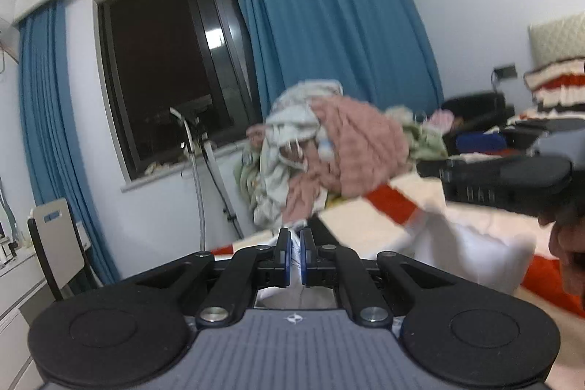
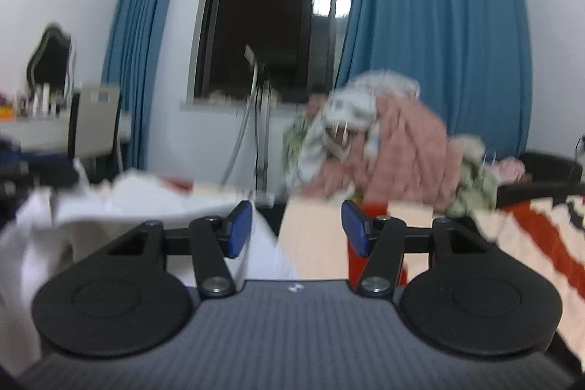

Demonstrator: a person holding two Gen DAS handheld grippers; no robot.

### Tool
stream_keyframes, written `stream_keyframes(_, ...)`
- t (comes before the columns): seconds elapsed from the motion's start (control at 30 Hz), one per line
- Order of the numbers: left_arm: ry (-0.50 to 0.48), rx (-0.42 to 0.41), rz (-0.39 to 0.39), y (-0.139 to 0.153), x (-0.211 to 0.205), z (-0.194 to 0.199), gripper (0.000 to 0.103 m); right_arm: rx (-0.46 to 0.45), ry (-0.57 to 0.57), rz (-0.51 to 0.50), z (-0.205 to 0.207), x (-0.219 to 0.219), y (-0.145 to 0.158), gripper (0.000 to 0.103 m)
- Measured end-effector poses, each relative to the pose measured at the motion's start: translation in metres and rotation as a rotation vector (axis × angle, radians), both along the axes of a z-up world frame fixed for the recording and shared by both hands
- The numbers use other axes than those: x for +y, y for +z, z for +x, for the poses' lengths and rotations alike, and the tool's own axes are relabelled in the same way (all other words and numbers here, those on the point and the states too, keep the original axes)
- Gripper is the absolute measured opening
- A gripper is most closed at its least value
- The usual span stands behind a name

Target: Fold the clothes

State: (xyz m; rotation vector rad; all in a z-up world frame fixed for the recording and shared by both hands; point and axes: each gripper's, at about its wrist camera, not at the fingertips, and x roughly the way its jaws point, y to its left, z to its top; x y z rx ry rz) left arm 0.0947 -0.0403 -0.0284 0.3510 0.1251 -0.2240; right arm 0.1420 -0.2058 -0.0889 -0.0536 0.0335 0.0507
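My left gripper point(image 1: 296, 245) is shut on an edge of a white garment point(image 1: 471, 243), which hangs off to the right above the bed. In the right wrist view the same white garment point(image 2: 109, 207) spreads out left of my right gripper point(image 2: 297, 225). Its blue pads point(image 2: 239, 229) stand apart and nothing is pressed between them. The right gripper point(image 1: 493, 180) also shows at the right edge of the left wrist view, held level in a person's hand point(image 1: 566, 247). Both views are blurred by motion.
A heap of pink, pale green and white clothes point(image 1: 329, 148) lies at the far end of the bed, whose blanket point(image 2: 530, 243) is striped red and cream. Behind are blue curtains point(image 1: 329, 24), a dark window point(image 1: 164, 79), a stand point(image 1: 199, 170) and a chair point(image 1: 55, 251) at left.
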Motion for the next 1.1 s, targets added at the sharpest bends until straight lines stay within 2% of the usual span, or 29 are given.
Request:
stream_keyframes(0.07,-0.004,-0.016,-0.013,0.005,0.002,-0.012,0.005,-0.062,-0.005,0.022,-0.014,-0.003,0.015,0.056)
stream_keyframes(0.13,-0.004,-0.021,-0.031,0.010,0.006,-0.021,0.005,-0.072,-0.002,0.023,-0.022,-0.006,0.023,0.056)
stream_keyframes(0.2,-0.002,-0.010,-0.053,0.013,0.009,-0.026,0.005,-0.025,0.051,0.047,-0.027,-0.011,0.028,0.059)
stream_keyframes(0.3,0.013,-0.002,-0.093,0.020,0.016,-0.031,0.005,0.099,0.217,0.069,-0.036,-0.013,0.022,0.058)
stream_keyframes(0.43,0.027,0.003,-0.149,0.029,0.025,-0.036,0.005,0.156,0.363,-0.134,-0.059,0.016,0.005,0.057)
stream_keyframes(0.53,0.036,-0.005,-0.159,0.031,0.027,-0.042,0.005,0.150,0.347,-0.246,-0.062,0.043,-0.008,0.056)
stream_keyframes(0.67,0.035,-0.013,-0.173,0.031,0.024,-0.049,0.005,0.194,0.174,-0.135,-0.036,0.042,-0.016,0.056)
stream_keyframes(0.8,0.004,-0.026,-0.149,0.030,0.016,-0.051,0.005,0.265,0.068,0.101,-0.019,0.000,-0.011,0.057)
stream_keyframes(0.87,-0.011,-0.036,-0.122,0.029,0.010,-0.054,0.005,0.323,0.028,0.198,-0.015,-0.021,-0.010,0.065)
stream_keyframes(0.9,-0.011,-0.039,-0.124,0.029,0.010,-0.055,0.005,0.367,0.026,0.228,-0.014,-0.028,-0.013,0.074)
stream_keyframes(0.97,-0.010,-0.043,-0.127,0.029,0.010,-0.055,0.005,0.456,0.020,0.287,-0.011,-0.041,-0.019,0.074)
stream_keyframes(1.1,0.000,-0.021,-0.176,0.033,0.019,-0.052,0.005,0.543,-0.054,0.293,-0.018,-0.054,-0.026,0.074)
